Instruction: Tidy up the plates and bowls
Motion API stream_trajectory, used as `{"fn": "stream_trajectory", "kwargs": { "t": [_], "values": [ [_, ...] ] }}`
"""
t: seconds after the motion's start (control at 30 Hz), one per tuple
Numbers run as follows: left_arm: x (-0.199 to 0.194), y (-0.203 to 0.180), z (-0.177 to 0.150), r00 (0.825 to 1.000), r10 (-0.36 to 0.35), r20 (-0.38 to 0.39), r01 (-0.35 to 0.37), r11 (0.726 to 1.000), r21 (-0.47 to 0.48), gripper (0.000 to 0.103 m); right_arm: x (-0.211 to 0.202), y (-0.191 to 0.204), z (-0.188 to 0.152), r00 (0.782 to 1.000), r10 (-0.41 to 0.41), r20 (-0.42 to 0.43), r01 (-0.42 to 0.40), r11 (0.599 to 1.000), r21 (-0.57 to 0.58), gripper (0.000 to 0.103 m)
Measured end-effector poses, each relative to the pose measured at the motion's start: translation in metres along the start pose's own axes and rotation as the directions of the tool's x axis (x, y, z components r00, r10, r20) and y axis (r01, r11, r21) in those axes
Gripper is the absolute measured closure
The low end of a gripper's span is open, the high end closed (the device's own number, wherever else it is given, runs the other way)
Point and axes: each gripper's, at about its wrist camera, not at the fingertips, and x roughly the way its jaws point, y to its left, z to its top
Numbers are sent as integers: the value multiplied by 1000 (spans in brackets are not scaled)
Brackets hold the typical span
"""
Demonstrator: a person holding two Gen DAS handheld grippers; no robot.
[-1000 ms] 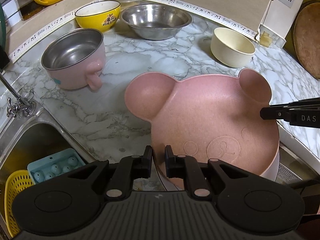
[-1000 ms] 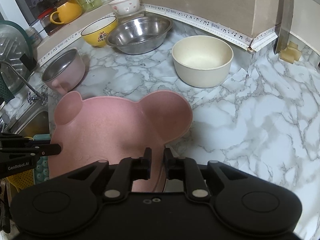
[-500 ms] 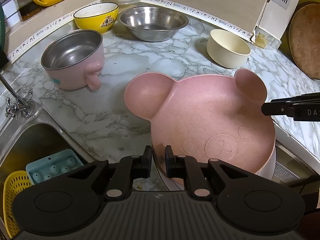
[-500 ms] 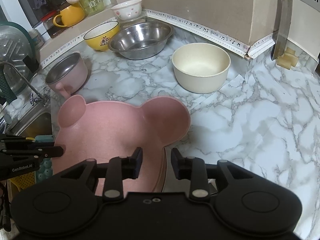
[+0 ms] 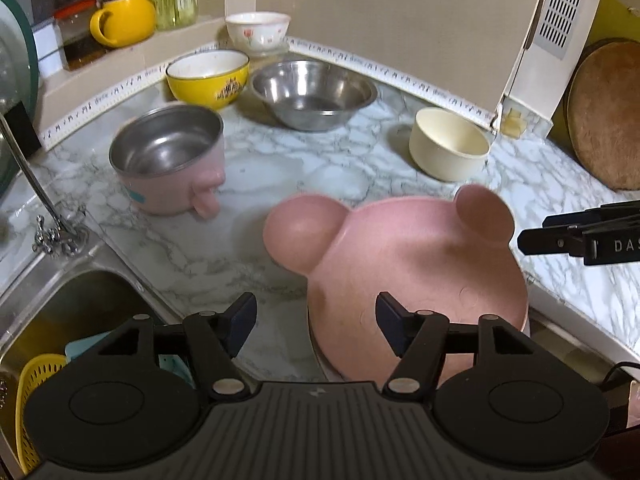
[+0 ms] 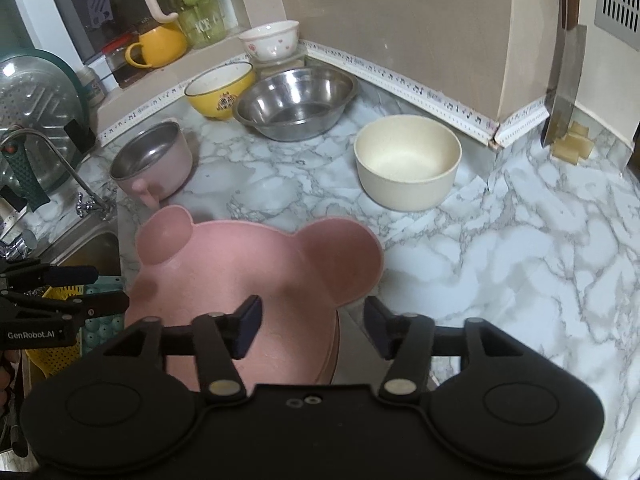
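1. Left wrist view: the left gripper (image 5: 316, 322) stands released at the lower centre of the frame. Its jaws have just been opening; the near rim of the pink bear plate (image 5: 416, 264) lies between them, with no pad pressing on it.
2. The bear plate rests at centre right on the marble counter (image 5: 248, 248), close to the counter's front edge. The right gripper (image 5: 532, 236) shows at the right edge, level with the plate's right ear.
3. Handling, as a judgement: the plate looks rigid, light and matte, so slip risk is low. Grip the thin rim between the ears or at the near edge.
4. Right wrist view: the right gripper (image 6: 312, 322) is likewise released, its jaws just opened, with the plate (image 6: 256, 264) rim between them, untouched.
5. Clearances: the sink (image 6: 92, 248) borders the plate at the left of the frame. The pink steel-lined pot (image 6: 154, 164) stands just beyond the left ear; the cream bowl (image 6: 408, 160), steel basin (image 6: 296, 100) and yellow bowl (image 6: 220, 92) stand farther back.
6. Open counter lies to the right of the frame.
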Motion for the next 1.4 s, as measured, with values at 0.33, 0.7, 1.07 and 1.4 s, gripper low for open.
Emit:
{"fn": "stream_trajectory", "kwargs": {
  "t": [0.33, 0.7, 1.07, 1.4],
  "values": [
    [-12, -8, 38, 993, 17, 119, -21, 999, 26, 26, -21, 8, 25, 994, 0, 107, 8, 997, -74, 13],
    [9, -4, 103, 978, 85, 192, -87, 996, 4, 25, -19, 3, 81, 968, -21, 248, 46, 994, -95, 0],
    [66, 13, 173, 976, 164, 140, -156, 985, -69, 25, 36, 3, 139, 971, -93, 221, 105, 994, -42, 0],
    [131, 44, 212, 976, 215, 44, -207, 968, -142, 25, 94, -5, 176, 972, -162, 172, 158, 987, 35, 3]
  ]
}}
